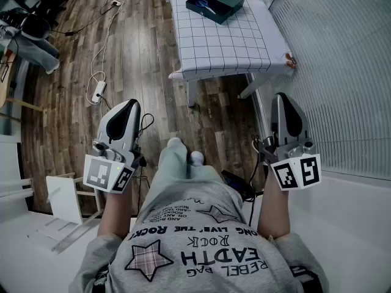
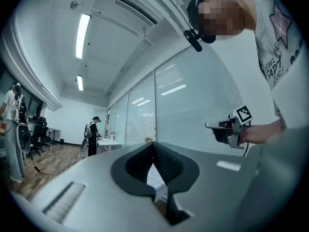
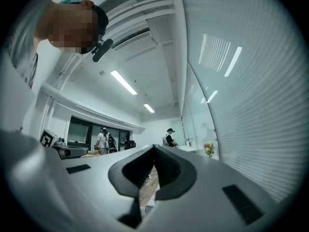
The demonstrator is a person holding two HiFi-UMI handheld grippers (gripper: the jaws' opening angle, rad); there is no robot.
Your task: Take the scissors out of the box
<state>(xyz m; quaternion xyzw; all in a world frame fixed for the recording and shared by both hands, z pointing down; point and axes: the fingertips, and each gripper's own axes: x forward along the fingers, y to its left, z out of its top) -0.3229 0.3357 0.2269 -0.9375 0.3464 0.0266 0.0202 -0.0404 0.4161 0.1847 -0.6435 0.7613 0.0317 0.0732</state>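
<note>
Left gripper (image 1: 129,104), at 10 o'clock of the person's knees (image 1: 180,154): jaws together, nothing between them. Right gripper (image 1: 281,97), at 2 o'clock: jaws together, likewise empty. Both are held over the wood floor (image 1: 146,60), well apart from the table (image 1: 232,41) at 12 o'clock. At the far end of its checked cloth sits the dark box (image 1: 231,12), open, with the blue-handled scissors (image 1: 206,5) lying inside.

At twelve o'clock I see a table under matt, grid-printed cloth (image 1: 220,38), and the box (image 1: 215,3) on it looks dark and smooth. The floor (image 1: 146,54) at ten o'clock is streaky wood plank. The left gripper (image 1: 131,104) and right gripper (image 1: 281,96) have smooth grey plastic shells (pads ribbed, matt black). The person's shirt (image 1: 201,243) is soft printed cloth.
</note>
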